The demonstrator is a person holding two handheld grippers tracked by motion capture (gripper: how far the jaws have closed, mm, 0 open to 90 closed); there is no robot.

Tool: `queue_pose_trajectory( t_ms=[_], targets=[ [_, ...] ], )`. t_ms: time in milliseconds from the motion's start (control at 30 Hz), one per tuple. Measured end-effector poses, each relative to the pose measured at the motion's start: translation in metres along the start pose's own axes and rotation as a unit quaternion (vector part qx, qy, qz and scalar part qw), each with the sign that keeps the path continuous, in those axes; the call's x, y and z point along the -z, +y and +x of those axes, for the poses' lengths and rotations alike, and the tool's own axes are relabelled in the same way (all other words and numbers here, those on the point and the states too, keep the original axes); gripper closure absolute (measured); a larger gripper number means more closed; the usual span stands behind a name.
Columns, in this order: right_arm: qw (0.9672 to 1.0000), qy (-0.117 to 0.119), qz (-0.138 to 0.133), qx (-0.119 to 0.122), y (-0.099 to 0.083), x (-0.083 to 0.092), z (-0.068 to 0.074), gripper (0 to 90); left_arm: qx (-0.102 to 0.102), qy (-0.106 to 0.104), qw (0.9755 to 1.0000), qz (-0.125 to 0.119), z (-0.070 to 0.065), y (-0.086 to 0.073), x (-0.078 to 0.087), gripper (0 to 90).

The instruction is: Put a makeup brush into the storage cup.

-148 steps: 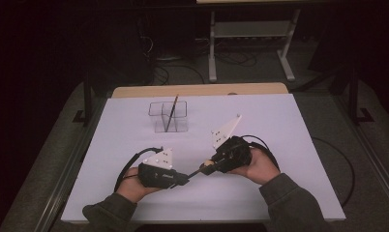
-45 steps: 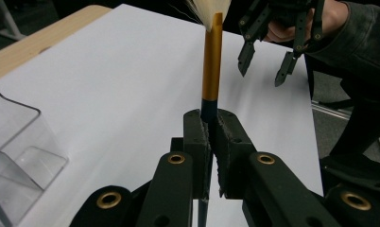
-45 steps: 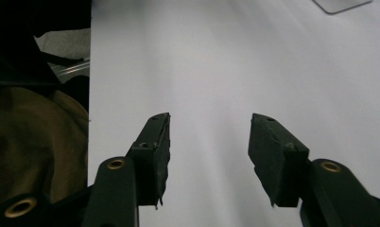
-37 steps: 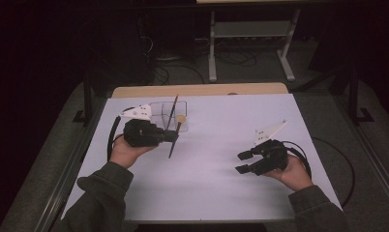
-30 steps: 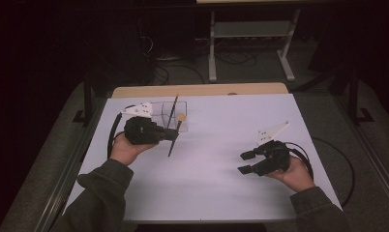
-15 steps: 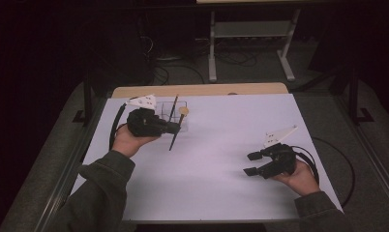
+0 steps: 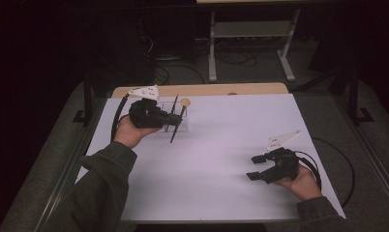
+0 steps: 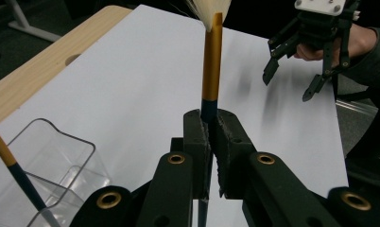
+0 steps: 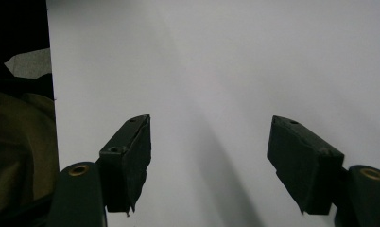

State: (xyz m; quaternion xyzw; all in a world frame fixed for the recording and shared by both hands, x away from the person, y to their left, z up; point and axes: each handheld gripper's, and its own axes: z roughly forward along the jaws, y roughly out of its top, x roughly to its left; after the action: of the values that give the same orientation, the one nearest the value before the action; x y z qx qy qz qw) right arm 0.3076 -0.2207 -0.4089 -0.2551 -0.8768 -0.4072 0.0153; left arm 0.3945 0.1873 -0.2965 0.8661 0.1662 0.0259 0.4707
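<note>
While your arms reach in over the big white table [image 7: 212, 159], your left hand [image 7: 127, 133] lifts its claw [image 7: 175, 118] up at the far left, and your right hand [image 7: 304, 181] rests low near the right edge. Your left claw is squeezed tight on a brush [image 8: 211, 61], just above the clear box [image 7: 177, 124]. That box is see-through plastic with little rooms inside, and one more brush [image 8: 15, 172] leans in it. The held brush has a shiny gold neck, a dark thin handle and soft pale hairs. Your right claw [image 7: 254, 166] has just been opening; its flat black pads [image 9: 131, 151] are wide apart and hold nothing.
</note>
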Motion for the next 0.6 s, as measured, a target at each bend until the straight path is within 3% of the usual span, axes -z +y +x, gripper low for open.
queue_pose_trajectory(
  t_ms=[600],
  targets=[
    [0.9995,-0.025,-0.02,-0.005,-0.005,0.005,0.002,21.8,-0.004,0.017,0.9998,-0.002,0.016,0.026,-0.001,83.6]
  ],
)
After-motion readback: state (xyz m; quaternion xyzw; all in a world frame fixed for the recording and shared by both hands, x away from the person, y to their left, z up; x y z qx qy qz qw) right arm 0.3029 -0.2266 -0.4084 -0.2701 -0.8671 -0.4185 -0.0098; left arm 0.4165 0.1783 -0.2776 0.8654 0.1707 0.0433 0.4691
